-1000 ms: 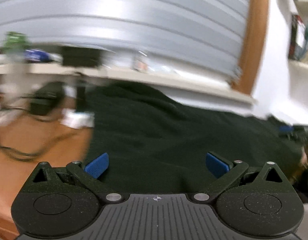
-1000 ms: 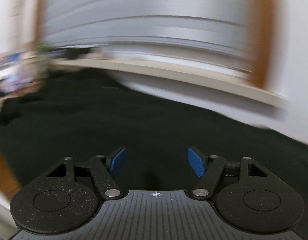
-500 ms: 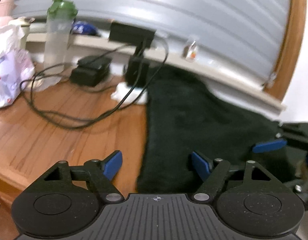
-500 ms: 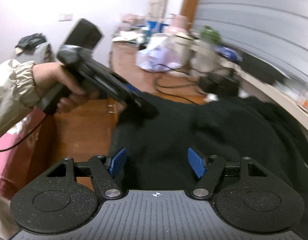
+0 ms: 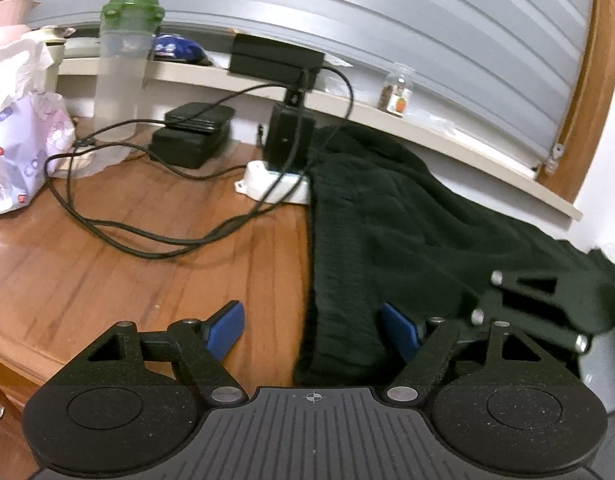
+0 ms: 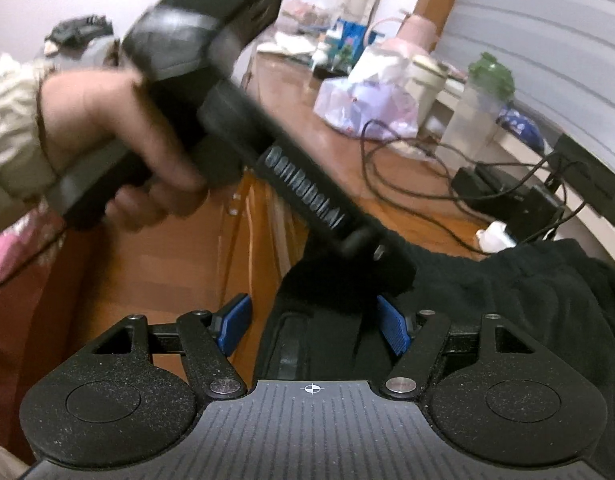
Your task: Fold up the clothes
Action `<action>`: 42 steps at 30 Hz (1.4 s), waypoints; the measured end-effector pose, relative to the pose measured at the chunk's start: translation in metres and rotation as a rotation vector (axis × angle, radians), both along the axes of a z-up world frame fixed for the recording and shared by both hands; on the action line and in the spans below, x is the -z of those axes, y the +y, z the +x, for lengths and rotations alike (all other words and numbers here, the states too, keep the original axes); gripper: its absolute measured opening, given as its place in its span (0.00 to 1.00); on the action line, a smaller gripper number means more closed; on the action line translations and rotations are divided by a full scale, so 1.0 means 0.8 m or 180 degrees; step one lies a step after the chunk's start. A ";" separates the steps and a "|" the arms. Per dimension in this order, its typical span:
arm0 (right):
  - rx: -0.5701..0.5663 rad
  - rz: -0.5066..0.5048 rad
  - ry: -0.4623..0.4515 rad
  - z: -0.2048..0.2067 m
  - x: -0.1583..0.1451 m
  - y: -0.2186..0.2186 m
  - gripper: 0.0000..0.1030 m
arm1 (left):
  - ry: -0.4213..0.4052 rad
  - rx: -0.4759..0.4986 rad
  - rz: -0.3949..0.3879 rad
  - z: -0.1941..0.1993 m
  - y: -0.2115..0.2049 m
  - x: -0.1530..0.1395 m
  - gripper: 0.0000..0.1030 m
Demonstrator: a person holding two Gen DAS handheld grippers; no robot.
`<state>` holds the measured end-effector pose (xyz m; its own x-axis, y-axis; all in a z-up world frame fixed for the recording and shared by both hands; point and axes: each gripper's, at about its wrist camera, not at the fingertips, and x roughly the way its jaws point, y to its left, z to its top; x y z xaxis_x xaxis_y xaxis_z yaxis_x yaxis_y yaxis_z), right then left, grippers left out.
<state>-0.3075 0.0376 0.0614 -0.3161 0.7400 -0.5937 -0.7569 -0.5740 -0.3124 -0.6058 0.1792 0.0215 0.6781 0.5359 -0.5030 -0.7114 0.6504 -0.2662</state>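
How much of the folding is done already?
Hardly any. The dark green garment lies spread over the wooden table, with no neat fold showing. Both tongs are at its near edge: the left tongs have just been closing and straddle the hem, pads not pressing; the right tongs are open over the cloth. Gripping and folding are left.

A lived-in room of a home, probably a bedroom or study: a wooden bench (image 5: pixel 107 264) against a shuttered window (image 5: pixel 387 20) carries a shaker bottle (image 5: pixel 121 68), plastic bags (image 5: pixel 15 152), chargers and tangled cables (image 5: pixel 119 232), and a small jar (image 5: pixel 397 94) on the sill.
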 end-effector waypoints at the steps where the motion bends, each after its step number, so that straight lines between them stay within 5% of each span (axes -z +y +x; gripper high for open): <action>1: -0.0001 0.0022 -0.0022 0.000 0.003 -0.002 0.59 | -0.0038 -0.0012 0.0005 -0.002 0.001 -0.002 0.76; 3: 0.0031 0.0095 -0.0034 0.003 0.003 -0.006 0.37 | -0.0118 -0.0005 0.0037 -0.005 0.004 -0.009 0.76; 6: -0.0066 -0.0024 0.0174 0.020 -0.009 -0.013 0.22 | -0.0198 0.0037 0.0111 -0.004 0.008 -0.022 0.77; 9: -0.0202 -0.0132 0.0470 0.037 -0.037 -0.031 0.19 | -0.0231 0.0075 0.0191 0.001 0.014 -0.033 0.77; 12: -0.0349 0.0038 0.0383 0.057 -0.078 -0.054 0.18 | -0.0283 -0.0042 0.0287 0.002 0.016 -0.042 0.79; 21: -0.0059 0.0976 -0.1045 0.166 -0.186 -0.003 0.16 | -0.0593 -0.0359 0.0578 -0.001 0.002 -0.074 0.81; 25: -0.0088 0.1469 -0.1629 0.201 -0.176 0.083 0.18 | -0.0644 -0.0155 0.0615 0.034 0.001 -0.089 0.81; 27: 0.0099 0.1370 -0.1684 0.214 -0.152 0.141 0.32 | -0.0647 0.0005 0.0638 0.061 0.001 -0.098 0.82; 29: 0.0304 0.1233 -0.1487 0.228 -0.140 0.169 0.45 | -0.0588 0.0142 0.0682 0.089 0.001 -0.104 0.83; 32: 0.0580 0.1333 -0.0716 0.271 -0.165 0.142 0.61 | -0.0458 0.0352 0.0752 0.135 -0.001 -0.109 0.84; 37: 0.0750 0.1219 0.0454 0.371 -0.214 0.048 0.62 | -0.0397 0.0698 0.0708 0.207 0.003 -0.101 0.84; 42: 0.0885 0.1228 0.0963 0.441 -0.249 -0.070 0.66 | -0.0309 0.0947 0.0612 0.274 -0.001 -0.080 0.79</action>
